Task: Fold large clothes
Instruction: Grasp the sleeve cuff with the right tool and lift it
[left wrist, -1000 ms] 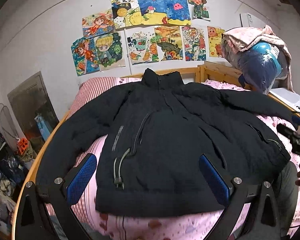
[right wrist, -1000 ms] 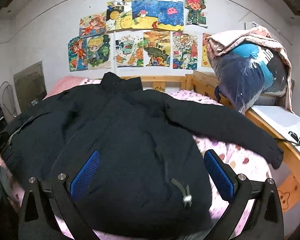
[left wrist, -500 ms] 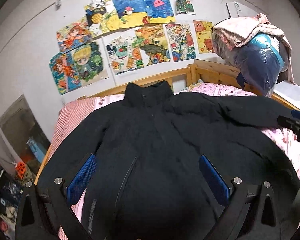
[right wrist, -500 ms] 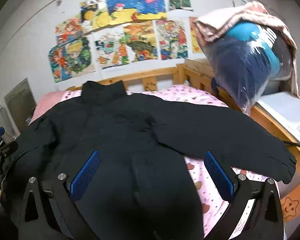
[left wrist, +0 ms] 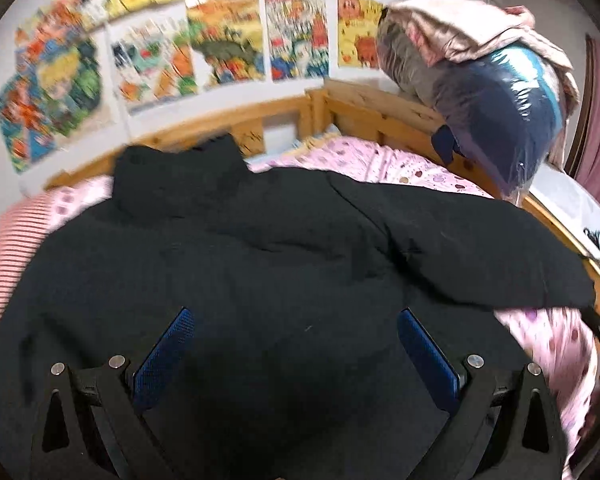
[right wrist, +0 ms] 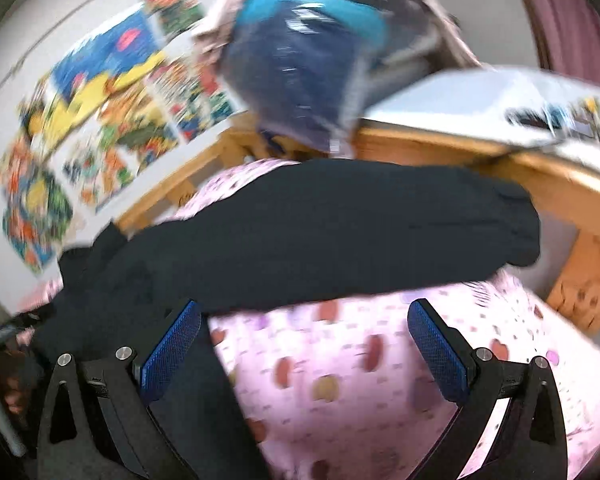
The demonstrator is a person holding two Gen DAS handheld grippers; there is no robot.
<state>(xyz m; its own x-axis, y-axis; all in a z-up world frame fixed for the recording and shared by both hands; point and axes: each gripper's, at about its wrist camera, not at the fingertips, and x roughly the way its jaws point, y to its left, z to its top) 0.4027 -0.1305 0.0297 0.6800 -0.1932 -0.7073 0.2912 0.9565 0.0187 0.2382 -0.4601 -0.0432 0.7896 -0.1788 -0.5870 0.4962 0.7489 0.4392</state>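
A large black padded jacket lies spread flat on a bed, collar toward the headboard. Its right sleeve stretches out to the right across the pink sheet. My left gripper hovers open over the jacket's body, blue pads wide apart, nothing between them. In the right wrist view the same sleeve runs across the frame, its cuff near the wooden bed rail. My right gripper is open just below the sleeve, over bare pink sheet, holding nothing.
A wooden bed frame borders the mattress at the back and right. A big plastic-wrapped bundle with a pink blanket on top sits at the far right corner. Drawings cover the wall. A striped pillow lies at the left.
Both grippers have moved forward and lower toward the jacket. The right gripper has swung right and tilted, now facing the right sleeve and cuff. Both views are motion-blurred.
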